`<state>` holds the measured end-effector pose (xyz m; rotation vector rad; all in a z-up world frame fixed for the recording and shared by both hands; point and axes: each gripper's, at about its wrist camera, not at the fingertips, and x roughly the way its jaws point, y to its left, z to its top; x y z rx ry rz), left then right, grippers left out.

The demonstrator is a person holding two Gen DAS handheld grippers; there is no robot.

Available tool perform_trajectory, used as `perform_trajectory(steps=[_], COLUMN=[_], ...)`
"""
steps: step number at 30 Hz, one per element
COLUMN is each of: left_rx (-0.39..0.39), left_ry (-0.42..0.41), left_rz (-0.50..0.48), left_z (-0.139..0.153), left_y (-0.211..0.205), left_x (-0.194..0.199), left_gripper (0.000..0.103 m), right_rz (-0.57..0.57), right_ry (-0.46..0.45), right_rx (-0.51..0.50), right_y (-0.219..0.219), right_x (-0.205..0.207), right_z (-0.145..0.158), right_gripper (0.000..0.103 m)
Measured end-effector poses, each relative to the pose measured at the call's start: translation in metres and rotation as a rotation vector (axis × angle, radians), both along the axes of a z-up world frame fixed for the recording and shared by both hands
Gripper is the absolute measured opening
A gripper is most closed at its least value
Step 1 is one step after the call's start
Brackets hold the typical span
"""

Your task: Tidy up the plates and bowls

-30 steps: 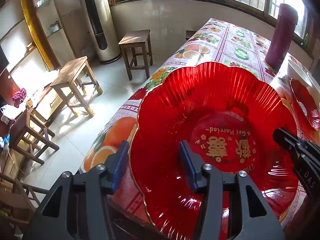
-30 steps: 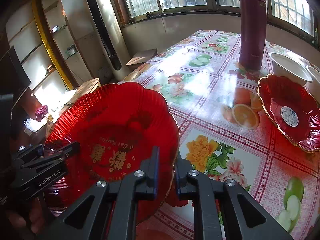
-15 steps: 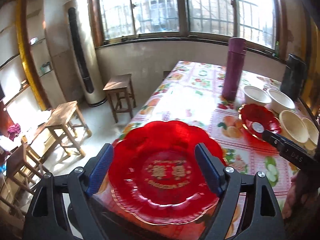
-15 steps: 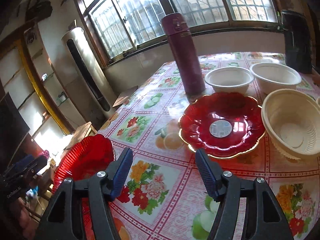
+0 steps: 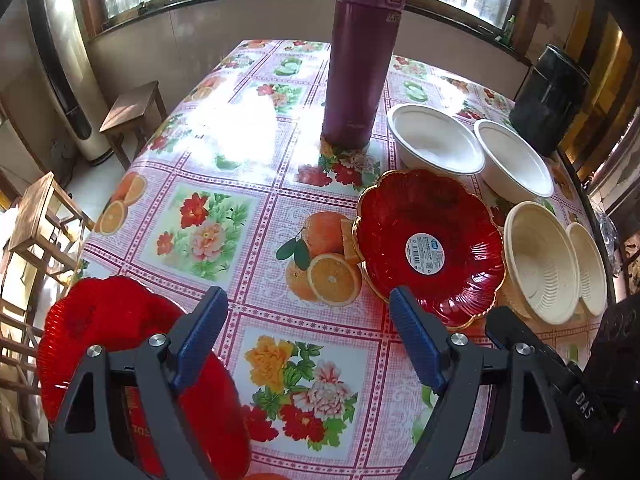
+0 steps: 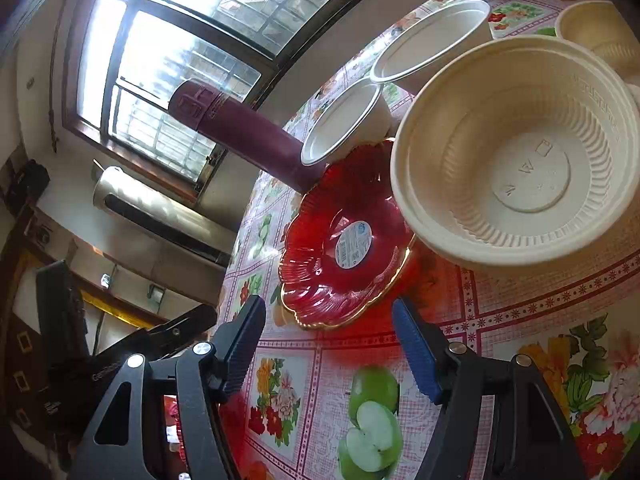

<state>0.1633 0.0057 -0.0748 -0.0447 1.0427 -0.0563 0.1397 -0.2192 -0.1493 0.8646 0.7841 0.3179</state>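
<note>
The right gripper (image 6: 328, 344) is wide apart with nothing between its fingers, and it is rolled so the table looks tilted. The gold-rimmed red plate (image 6: 344, 240) lies straight ahead of it, just past the fingertips, with the ribbed bowl (image 6: 516, 152) touching the plate's right edge. The left gripper (image 5: 308, 336) is also wide and empty, farther from that plate. The large red plate (image 5: 100, 332) rests at the table's near left corner, beside the left gripper. The right hand seems better placed.
</note>
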Motion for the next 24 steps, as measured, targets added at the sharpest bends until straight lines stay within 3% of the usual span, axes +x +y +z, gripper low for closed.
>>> perform_trajectory(steps=[5, 14, 16, 24], left_rx=[-0.067, -0.138, -0.14, -0.139], left_ry=[0.041, 0.116, 0.124, 0.153], left_rz=[0.075, 0.087, 0.085, 0.058], left_z=[-0.015, -0.035, -0.039, -0.055], left_y=[-0.005, -0.016, -0.018, -0.03], left_x=[0.023, 0.046, 0.049, 0.056], left_gripper=[0.083, 0.08, 0.066, 0.03], right_rz=[-0.059, -0.127, -0.138, -0.141], right_ry=[0.063, 0.077, 0.089, 0.151], right_rx=[0.099, 0.077, 0.076, 0.159], right_y=[-0.015, -0.023, -0.024, -0.033], right_x=[0.012, 0.02, 0.02, 0.024], right_z=[-0.02, -0.024, -0.026, -0.042], right_gripper=[0.067, 0.058, 0.052, 0.013])
